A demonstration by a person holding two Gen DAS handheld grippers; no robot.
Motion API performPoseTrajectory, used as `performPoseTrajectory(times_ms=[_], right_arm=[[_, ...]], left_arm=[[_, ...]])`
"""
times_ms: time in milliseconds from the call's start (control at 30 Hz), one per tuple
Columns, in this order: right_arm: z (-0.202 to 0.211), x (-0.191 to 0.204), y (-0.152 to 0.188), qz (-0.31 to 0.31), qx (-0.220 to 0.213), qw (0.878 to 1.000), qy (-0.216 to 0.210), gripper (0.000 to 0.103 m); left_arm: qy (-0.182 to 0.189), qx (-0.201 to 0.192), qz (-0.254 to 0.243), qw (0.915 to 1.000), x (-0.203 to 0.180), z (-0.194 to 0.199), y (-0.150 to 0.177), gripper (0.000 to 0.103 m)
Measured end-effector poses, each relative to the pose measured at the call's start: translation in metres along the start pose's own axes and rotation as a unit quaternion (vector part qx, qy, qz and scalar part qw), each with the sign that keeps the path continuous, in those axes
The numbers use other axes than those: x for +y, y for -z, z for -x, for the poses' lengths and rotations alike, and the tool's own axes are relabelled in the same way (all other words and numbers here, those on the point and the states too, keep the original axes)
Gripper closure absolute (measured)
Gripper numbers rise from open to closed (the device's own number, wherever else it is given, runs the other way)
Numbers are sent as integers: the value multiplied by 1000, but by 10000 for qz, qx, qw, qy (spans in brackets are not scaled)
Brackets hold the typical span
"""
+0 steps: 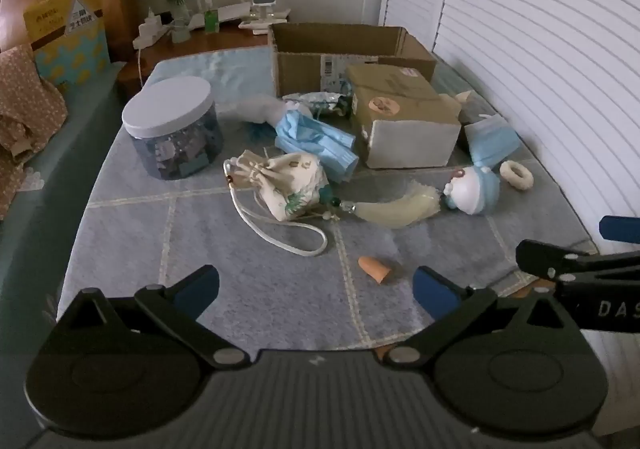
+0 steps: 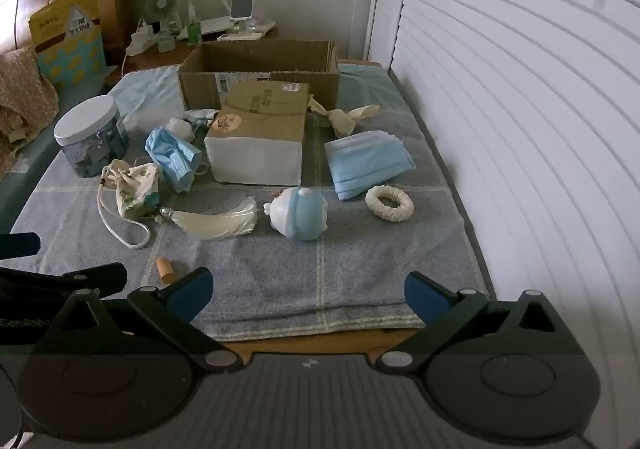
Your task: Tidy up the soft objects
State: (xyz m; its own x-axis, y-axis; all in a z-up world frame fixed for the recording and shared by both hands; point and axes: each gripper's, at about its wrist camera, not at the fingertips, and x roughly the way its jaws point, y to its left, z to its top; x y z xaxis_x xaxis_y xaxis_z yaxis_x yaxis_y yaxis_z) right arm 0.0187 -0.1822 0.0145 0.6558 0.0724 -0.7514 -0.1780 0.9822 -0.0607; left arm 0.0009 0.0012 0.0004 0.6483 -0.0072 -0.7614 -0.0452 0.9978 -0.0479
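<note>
Soft things lie on a grey checked cloth [image 2: 360, 273]. A cream drawstring pouch [image 1: 286, 181] [image 2: 134, 187] with a pale tassel [image 1: 394, 211] [image 2: 218, 223] lies mid-left. Crumpled blue masks [image 1: 316, 139] [image 2: 172, 155] lie behind it, a flat mask stack [image 2: 366, 163] at the right. A blue-white toy figure [image 1: 474, 189] [image 2: 298, 213], a cream hair scrunchie [image 2: 389, 203] [image 1: 517, 175] and an orange earplug [image 1: 375, 269] [image 2: 165, 269] lie near. My left gripper [image 1: 316, 289] and right gripper [image 2: 306, 295] are open and empty over the cloth's near edge.
An open cardboard box [image 1: 344, 49] [image 2: 260, 69] stands at the back, a closed parcel [image 1: 404, 117] [image 2: 258, 133] in front of it. A white-lidded jar [image 1: 172, 127] [image 2: 92, 137] stands left. Louvred white doors [image 2: 520, 129] close the right side. A cluttered bedside shelf [image 1: 200, 33] is behind.
</note>
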Motion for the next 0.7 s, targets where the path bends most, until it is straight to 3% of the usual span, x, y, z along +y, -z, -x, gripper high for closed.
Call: performPoseTrajectory(times_ms=[700], right_arm=[[2,0,-2,16,-41,10000,-20,0]], left_arm=[[18,-1,-25,10000,-3,-4,0,1]])
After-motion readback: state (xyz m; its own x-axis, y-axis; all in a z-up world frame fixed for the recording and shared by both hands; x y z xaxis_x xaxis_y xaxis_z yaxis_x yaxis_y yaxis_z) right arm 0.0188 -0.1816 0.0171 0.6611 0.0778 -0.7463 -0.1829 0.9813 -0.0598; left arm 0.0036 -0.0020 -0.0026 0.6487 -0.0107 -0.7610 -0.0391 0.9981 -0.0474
